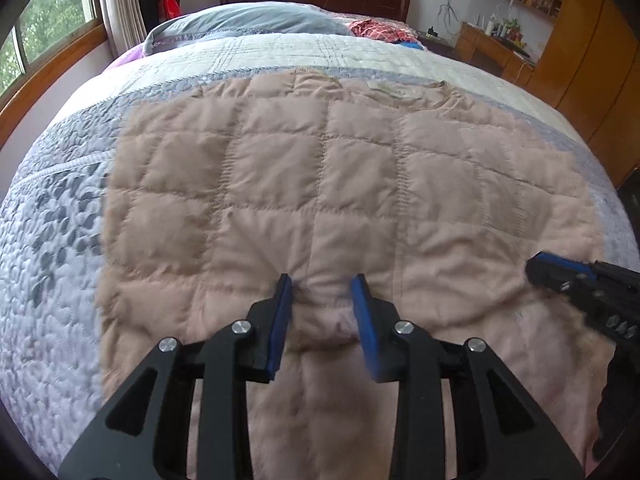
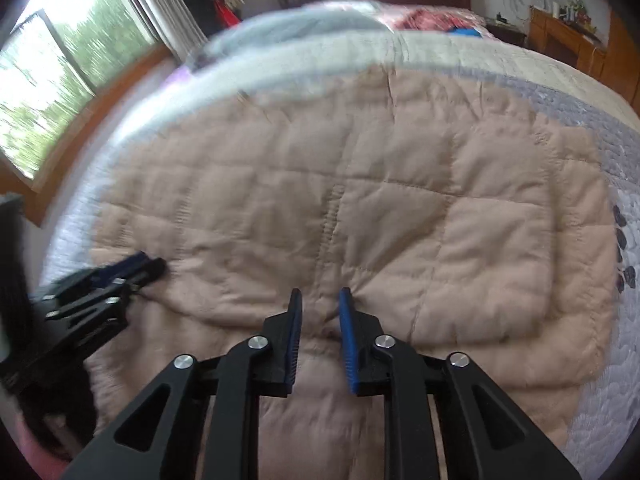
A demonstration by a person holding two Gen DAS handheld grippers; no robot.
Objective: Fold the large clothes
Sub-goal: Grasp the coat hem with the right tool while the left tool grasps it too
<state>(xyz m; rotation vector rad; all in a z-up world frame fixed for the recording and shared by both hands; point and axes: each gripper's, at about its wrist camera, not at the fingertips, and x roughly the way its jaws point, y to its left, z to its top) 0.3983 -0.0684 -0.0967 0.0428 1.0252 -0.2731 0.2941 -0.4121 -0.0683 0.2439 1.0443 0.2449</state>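
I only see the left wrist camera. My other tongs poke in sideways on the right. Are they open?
Observer: In the right wrist view, the right tongs have their jaws apart, with the pink quilted garment puckered between them. I cannot tell if they are squeezing it.
Child: What's past the garment on that side?
Observer: The grey bedspread, with dark petal marks just beyond the garment's right edge.
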